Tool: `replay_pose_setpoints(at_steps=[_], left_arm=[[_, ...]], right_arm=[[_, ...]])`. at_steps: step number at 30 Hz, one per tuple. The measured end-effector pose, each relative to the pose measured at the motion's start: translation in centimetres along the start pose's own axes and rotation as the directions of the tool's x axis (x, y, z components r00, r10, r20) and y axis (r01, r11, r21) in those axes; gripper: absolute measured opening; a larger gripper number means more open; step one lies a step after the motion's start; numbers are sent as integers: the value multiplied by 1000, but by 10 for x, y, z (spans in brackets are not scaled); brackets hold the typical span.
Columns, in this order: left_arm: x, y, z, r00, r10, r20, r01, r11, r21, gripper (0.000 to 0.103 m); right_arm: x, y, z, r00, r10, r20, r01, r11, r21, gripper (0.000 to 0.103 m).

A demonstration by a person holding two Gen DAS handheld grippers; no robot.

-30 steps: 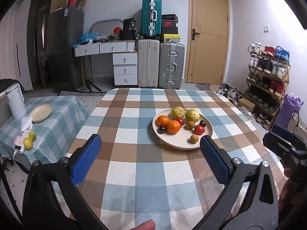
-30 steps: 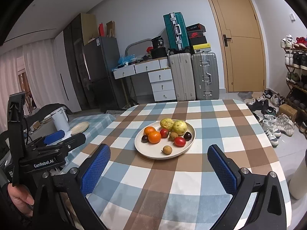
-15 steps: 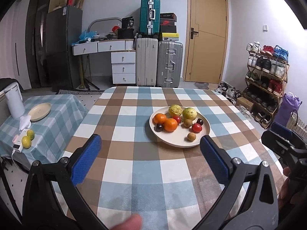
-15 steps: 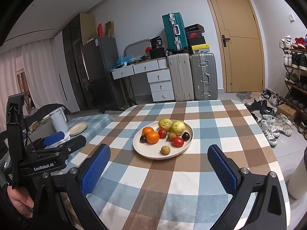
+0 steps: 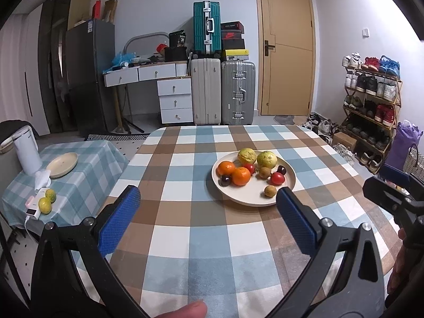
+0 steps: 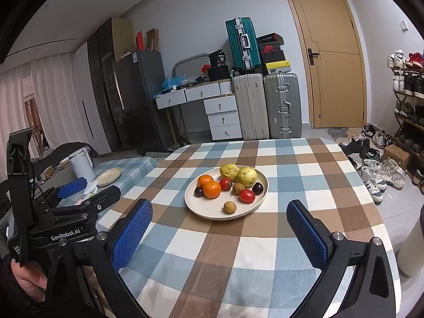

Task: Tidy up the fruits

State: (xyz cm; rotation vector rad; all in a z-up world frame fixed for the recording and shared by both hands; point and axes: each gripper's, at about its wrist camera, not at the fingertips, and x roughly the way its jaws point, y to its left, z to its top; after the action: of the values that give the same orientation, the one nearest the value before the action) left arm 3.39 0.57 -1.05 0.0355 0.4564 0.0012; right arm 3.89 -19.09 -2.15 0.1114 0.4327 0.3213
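A cream plate (image 5: 287, 188) (image 6: 196, 206) sits mid-table on the checked cloth. It holds two oranges (image 5: 240, 176) (image 6: 212, 189), two yellow-green guavas (image 5: 266, 159) (image 6: 246, 176), red tomatoes (image 5: 277, 178) (image 6: 246, 195), dark plums and small brown fruits. My left gripper (image 5: 206, 212) is open and empty, hovering above the near table, short of the plate. My right gripper (image 6: 219, 221) is open and empty, also short of the plate. Each gripper shows at the edge of the other's view.
A low side table at left carries an empty cream plate (image 5: 63, 161) (image 6: 108, 176), a white kettle (image 5: 26, 151), tissue and two yellow-green citrus fruits (image 5: 45, 205). Suitcases, a desk and a door stand behind; a shoe rack (image 5: 371, 106) is at right.
Both grippers stay open and nearly still. The views have shifted slightly, with the plate a little lower and left in the left wrist view.
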Motion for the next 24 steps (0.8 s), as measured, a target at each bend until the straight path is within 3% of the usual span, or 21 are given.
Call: replay_pose_setpoints(at_steps=[24], left_arm=[[1, 0, 0, 1000, -29, -4, 30, 1000, 9, 102]], right_arm=[[0, -2, 2, 1000, 7, -1, -7, 1000, 20, 103]])
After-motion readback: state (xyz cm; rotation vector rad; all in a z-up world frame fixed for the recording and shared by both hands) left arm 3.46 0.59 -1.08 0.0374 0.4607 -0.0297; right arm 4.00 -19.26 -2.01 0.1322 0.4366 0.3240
